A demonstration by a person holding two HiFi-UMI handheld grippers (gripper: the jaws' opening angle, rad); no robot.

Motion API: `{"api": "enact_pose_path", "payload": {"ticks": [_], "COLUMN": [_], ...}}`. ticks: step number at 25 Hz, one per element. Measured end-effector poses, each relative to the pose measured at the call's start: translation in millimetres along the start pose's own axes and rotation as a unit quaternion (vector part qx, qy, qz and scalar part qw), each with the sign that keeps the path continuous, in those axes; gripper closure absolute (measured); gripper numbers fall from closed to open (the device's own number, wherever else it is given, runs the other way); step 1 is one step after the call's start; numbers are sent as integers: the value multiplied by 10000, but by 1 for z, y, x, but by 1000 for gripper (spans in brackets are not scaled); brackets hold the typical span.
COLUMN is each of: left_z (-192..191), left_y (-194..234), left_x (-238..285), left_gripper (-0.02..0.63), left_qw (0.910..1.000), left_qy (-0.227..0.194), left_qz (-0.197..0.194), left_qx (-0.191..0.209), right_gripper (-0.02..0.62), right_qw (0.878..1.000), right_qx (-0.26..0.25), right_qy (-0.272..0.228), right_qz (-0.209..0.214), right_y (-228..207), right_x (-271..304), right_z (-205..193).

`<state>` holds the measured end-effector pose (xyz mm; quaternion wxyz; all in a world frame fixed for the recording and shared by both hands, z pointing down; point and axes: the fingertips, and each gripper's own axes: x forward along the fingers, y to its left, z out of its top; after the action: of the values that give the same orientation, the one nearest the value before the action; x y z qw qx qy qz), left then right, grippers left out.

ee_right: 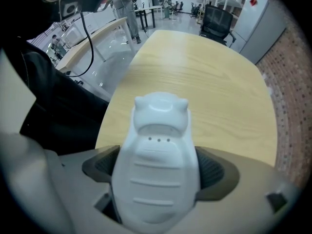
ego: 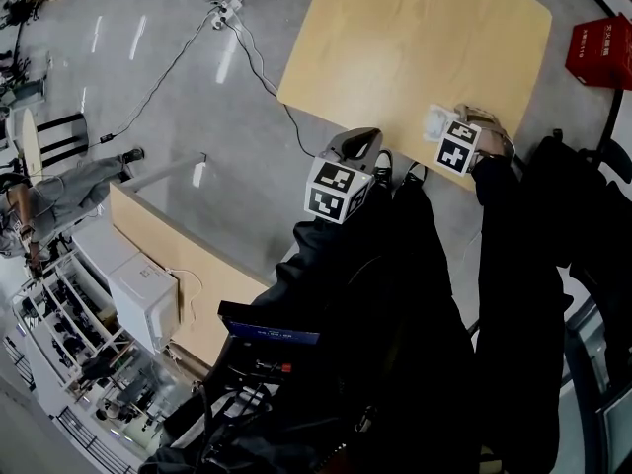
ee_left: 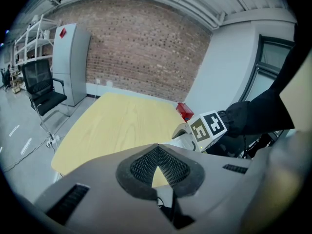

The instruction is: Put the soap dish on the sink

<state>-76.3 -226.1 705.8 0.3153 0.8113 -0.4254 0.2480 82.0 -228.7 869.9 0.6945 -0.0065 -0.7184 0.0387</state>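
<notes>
A white animal-shaped soap dish (ee_right: 158, 165) with ribs and three small holes sits between the jaws of my right gripper (ee_right: 158, 174), which is shut on it. In the head view the soap dish (ego: 436, 121) hangs over the near edge of the light wooden table (ego: 415, 38), held by the right gripper (ego: 456, 126). My left gripper (ego: 354, 149) is to its left, just off the table's edge. Its black pads (ee_left: 141, 167) meet with nothing between them. The left gripper view shows the right gripper (ee_left: 190, 133) beside it.
A red box (ego: 599, 52) stands by the table's far right corner. Cables (ego: 247, 42) run over the grey floor. A wood-rimmed counter (ego: 188, 265) and a white appliance (ego: 143, 299) are at the left. An office chair (ee_left: 41, 89) and a grey cabinet (ee_left: 70, 62) stand beyond the table.
</notes>
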Motion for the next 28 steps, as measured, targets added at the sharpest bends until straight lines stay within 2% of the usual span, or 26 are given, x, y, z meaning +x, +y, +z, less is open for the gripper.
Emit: {"api": "enact_pose_path", "payload": {"ticks": [4, 7, 9, 11, 14, 15, 17, 19, 22, 24, 28], "left_z": [1, 6, 14, 25, 51, 66, 97, 120, 156, 179, 210], "left_y": [-2, -6, -9, -13, -19, -22, -34, -49, -67, -75, -84], "left_x": [1, -2, -6, -12, -22, -23, -29, -42, -61, -77, -114], "left_gripper": [604, 604, 604, 604, 604, 604, 604, 604, 604, 604, 604], "left_qw": [10000, 10000, 9998, 9995, 9978, 9965, 9926, 9883, 9786, 9713, 9594], "left_qy": [-22, -65, -154, -304, -640, -800, -1115, -1364, -1791, -2064, -2512], "left_qz": [17, -10, -26, -32, -10, -36, -131, -197, -259, -287, -277], "left_qx": [1, 46, 86, 107, 151, 232, 459, 659, 983, 1147, 1251], "right_gripper": [104, 103, 103, 103, 114, 149, 279, 339, 478, 494, 533], "right_qw": [9990, 9939, 9857, 9680, 9251, 9083, 8726, 8368, 7764, 7423, 6932], "right_qx": [151, 417, 691, 1135, 1913, 2139, 2524, 2849, 3270, 3474, 3552], "right_qy": [-409, -1016, -1522, -2145, -3056, -3298, -3708, -4091, -4651, -4918, -5317], "right_qz": [102, 63, -206, -638, -1189, -1429, -1933, -2264, -2719, -2939, -3326], "right_y": [1, -1, -8, -17, -23, -28, -35, -30, -24, -19, -4], "right_x": [-4, -27, -58, -100, -171, -194, -239, -277, -332, -367, -431], "right_z": [6, 15, 20, 23, 23, 21, 14, 7, -5, -11, -18]}}
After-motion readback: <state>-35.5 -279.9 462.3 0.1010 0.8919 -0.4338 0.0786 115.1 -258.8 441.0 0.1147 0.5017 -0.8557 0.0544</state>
